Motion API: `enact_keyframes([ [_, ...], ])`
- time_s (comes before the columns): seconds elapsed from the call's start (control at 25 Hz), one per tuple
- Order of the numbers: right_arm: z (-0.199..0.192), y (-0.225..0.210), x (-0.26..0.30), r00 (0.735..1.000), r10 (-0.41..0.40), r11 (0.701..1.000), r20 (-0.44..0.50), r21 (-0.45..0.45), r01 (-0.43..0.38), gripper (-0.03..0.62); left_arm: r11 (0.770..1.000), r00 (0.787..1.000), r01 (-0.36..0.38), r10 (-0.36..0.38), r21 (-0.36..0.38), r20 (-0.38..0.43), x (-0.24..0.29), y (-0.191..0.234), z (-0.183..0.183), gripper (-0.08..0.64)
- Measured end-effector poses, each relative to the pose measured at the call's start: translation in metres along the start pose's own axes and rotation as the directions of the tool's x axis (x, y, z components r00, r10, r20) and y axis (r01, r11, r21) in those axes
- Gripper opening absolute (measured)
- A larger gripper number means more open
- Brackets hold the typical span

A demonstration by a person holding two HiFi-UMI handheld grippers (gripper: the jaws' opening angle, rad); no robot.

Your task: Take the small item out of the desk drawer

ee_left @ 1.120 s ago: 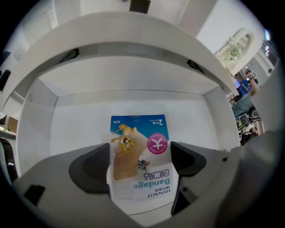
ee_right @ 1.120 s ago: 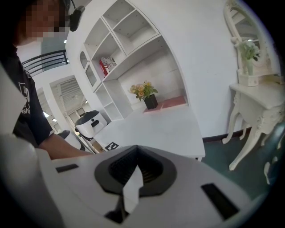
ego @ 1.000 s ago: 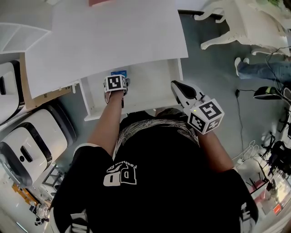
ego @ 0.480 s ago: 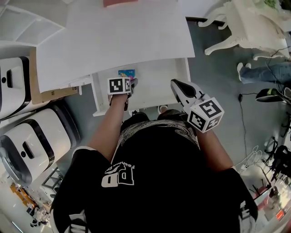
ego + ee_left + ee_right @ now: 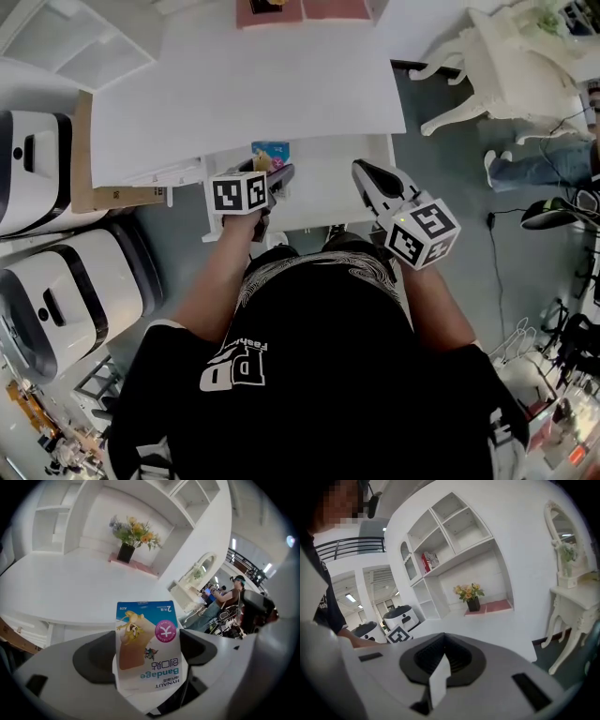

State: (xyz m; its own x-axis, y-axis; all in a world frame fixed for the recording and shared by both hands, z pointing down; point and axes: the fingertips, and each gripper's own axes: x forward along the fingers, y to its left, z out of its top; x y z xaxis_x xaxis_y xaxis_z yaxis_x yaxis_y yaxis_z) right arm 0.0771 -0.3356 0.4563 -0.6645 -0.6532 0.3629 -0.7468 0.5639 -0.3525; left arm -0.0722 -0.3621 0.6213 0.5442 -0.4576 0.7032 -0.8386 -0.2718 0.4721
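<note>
The small item is a blue-and-white bandage packet (image 5: pixel 272 152). It stands upright between the jaws of my left gripper (image 5: pixel 272 173), above the open white drawer (image 5: pixel 328 202) under the desk top (image 5: pixel 253 84). In the left gripper view the packet (image 5: pixel 147 639) fills the gap between the jaws of the left gripper (image 5: pixel 147 656) and hides where they meet. My right gripper (image 5: pixel 367 175) hovers over the drawer's right side, holding nothing. In its own view the right gripper (image 5: pixel 443 660) has its dark pads closed together.
White round machines (image 5: pixel 56 281) stand on the floor at the left, beside a cardboard panel (image 5: pixel 112 197). A white ornate chair (image 5: pixel 506 56) and a person's legs (image 5: pixel 539 164) are at the right. A flower vase (image 5: pixel 127 534) stands at the desk's back.
My left gripper has come up from the drawer's back with the bandage packet in its jaws. The right gripper has stayed in place.
</note>
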Motion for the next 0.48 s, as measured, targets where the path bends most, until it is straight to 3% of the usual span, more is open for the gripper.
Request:
enact_keyframes([
  [0.2,0.025,0.018,0.003,0.999,0.008,0.999,0.049,-0.039,-0.006,0.009,0.997,0.989,0.072,-0.076,0.042,0.127,-0.045,-0.016,0.034,0.417],
  [0.36,0.052,0.042,0.001,0.988,0.032,0.996,0.153,-0.083,-0.020,0.009,0.988,0.965,0.129,-0.146,0.090,0.217,-0.078,-0.030,0.052,0.417],
  [0.48,0.062,0.058,0.003,0.983,0.066,0.993,0.173,-0.108,-0.047,0.009,0.981,0.944,0.152,-0.179,0.119,0.276,-0.099,-0.038,0.061,0.417],
])
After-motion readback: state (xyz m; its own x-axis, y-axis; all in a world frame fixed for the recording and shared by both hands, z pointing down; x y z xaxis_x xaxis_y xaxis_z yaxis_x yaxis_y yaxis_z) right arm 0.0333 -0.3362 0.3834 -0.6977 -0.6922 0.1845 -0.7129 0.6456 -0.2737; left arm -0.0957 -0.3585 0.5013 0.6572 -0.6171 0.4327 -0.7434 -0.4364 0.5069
